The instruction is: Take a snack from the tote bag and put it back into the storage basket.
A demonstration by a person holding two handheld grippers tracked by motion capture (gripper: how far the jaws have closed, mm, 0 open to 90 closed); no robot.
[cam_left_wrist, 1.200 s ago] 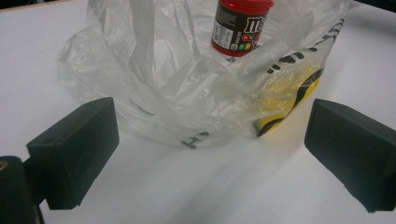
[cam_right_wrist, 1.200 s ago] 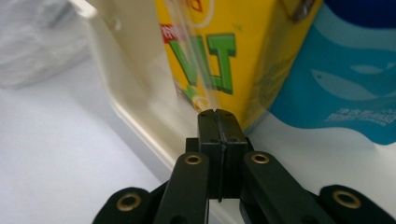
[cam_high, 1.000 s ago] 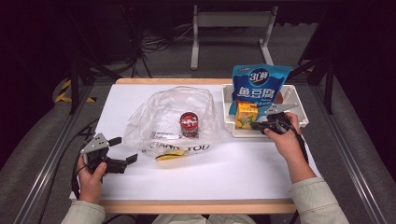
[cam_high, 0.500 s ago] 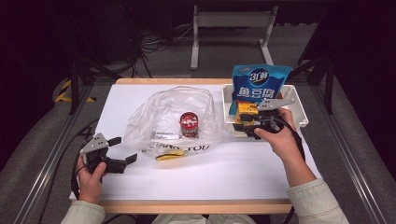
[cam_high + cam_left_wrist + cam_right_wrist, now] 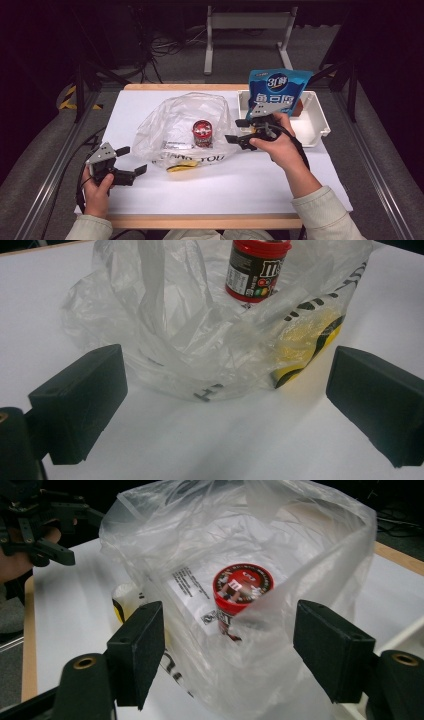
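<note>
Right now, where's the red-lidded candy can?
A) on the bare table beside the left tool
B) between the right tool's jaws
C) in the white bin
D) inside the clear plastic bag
D: the red-lidded candy can stands upright inside the clear plastic bag, whose film wraps around it in both gripper views.

Left gripper (image 5: pixel 134 159) low at the near left, jaws spread wide, gripped in a left hand (image 5: pixel 97 182). Right gripper (image 5: pixel 237 131) raised, pointing left, jaws just opening, nothing between them, right hand (image 5: pixel 277 147) wrapped behind.
</note>
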